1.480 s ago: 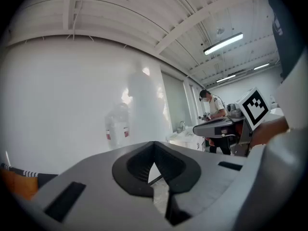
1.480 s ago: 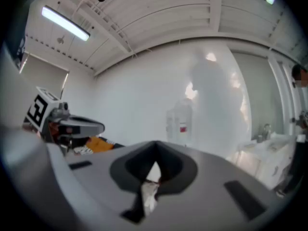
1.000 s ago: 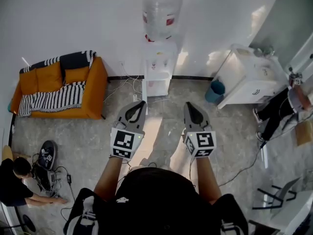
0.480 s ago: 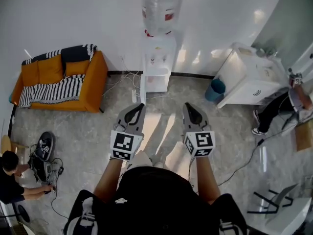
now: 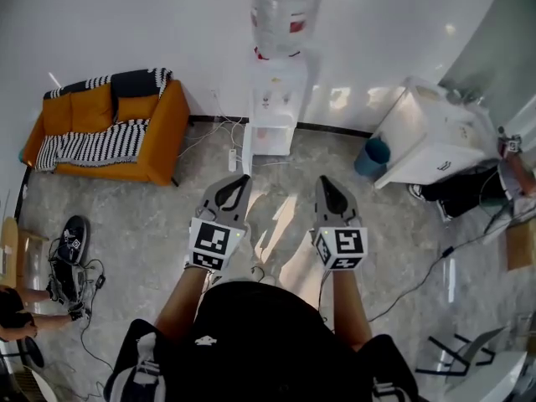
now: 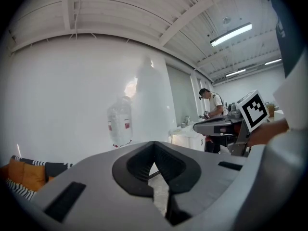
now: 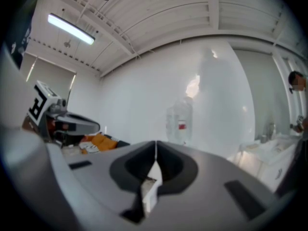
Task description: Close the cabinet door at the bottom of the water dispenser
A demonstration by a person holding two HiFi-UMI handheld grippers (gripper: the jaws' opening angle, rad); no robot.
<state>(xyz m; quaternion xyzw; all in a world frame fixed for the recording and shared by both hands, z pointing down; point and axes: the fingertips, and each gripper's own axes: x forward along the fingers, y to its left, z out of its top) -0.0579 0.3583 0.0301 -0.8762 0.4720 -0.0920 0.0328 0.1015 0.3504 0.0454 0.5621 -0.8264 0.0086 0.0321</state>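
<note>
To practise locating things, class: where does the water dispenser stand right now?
In the head view the water dispenser stands against the white wall at top centre, between the orange sofa to the left and the blue bin to the right.

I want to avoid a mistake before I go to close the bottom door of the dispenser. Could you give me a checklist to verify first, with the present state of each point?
1. The left gripper is free: ok, jaws together, nothing between them.
2. The right gripper is free: ok, jaws together, empty.
3. The cabinet door is open: ok, it appears swung out at the lower left of the water dispenser.
4. The door is within reach: not ok, the dispenser stands far ahead at the wall.
5. The floor by the door is free: cannot tell, a power strip and cables lie close to it.
</note>
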